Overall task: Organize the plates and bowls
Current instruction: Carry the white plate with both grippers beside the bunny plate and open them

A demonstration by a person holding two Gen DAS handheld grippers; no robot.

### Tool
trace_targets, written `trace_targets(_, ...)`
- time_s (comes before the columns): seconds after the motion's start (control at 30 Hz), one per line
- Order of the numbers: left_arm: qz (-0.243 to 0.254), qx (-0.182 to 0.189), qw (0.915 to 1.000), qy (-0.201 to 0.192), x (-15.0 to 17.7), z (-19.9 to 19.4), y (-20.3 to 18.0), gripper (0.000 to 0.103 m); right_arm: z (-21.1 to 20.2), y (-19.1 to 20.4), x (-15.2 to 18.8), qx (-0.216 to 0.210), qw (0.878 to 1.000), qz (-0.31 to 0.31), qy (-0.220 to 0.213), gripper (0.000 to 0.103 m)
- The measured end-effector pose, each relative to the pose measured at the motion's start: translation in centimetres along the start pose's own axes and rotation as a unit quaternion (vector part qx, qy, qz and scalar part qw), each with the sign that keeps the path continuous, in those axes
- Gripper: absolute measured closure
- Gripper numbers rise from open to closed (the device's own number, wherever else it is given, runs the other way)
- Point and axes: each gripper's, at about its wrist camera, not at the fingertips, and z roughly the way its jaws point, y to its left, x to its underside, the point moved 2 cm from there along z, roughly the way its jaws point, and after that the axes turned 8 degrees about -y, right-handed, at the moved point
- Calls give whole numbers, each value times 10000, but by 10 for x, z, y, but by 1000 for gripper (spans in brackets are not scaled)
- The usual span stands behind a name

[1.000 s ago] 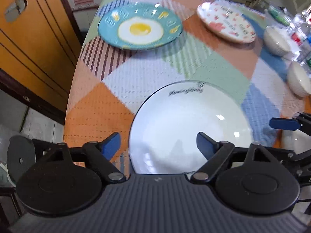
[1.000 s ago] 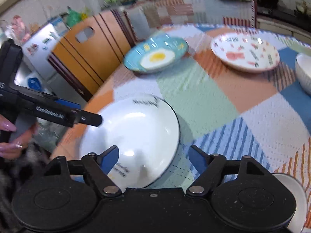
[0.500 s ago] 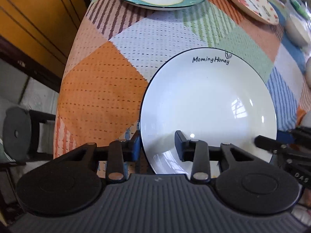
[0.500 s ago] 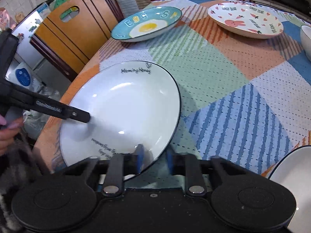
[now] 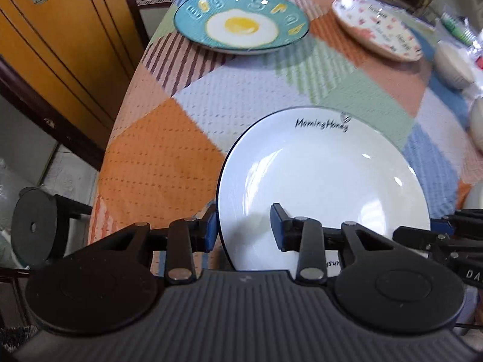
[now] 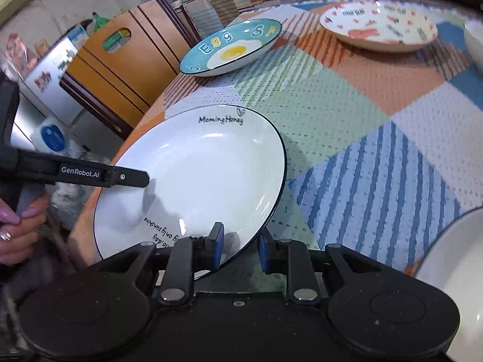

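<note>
A white plate [image 5: 326,175] with a dark rim and the words "Morning Honey" sits near the table's front left edge. My left gripper [image 5: 244,226] is shut on its left rim, one pad under the rim and one inside the plate. My right gripper [image 6: 240,246] is shut on the near right rim of the white plate [image 6: 205,175]. In the right wrist view that rim stands off the cloth with a shadow beneath it. The left gripper's finger [image 6: 126,178] reaches in from the left, with a person's hand behind it. The right gripper's fingers [image 5: 437,232] show at the plate's right edge.
A blue plate with a fried-egg picture [image 5: 241,21] and a white plate with pink prints [image 5: 377,30] lie farther back on the patchwork tablecloth [image 5: 169,150]. White bowls [image 5: 452,63] stand at the right. Another white dish [image 6: 452,271] is near right. A wooden chair [image 5: 60,45] stands left of the table.
Both grippers went from wide open to shut on the white plate's rim. Since then the left wrist view has tipped up to show more of the far table.
</note>
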Motion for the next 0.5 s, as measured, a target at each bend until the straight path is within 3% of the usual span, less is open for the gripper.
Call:
trace_targets(0.27,-223,569,9978,-253,-18,-13,-18,69,-27,-14,-31,68,9991,-313,-274,75)
trace_targets(0.5,51,809,9957,-442,-49,-10,-61,69,-50,-50,-65,72,9991,-219,-351,75)
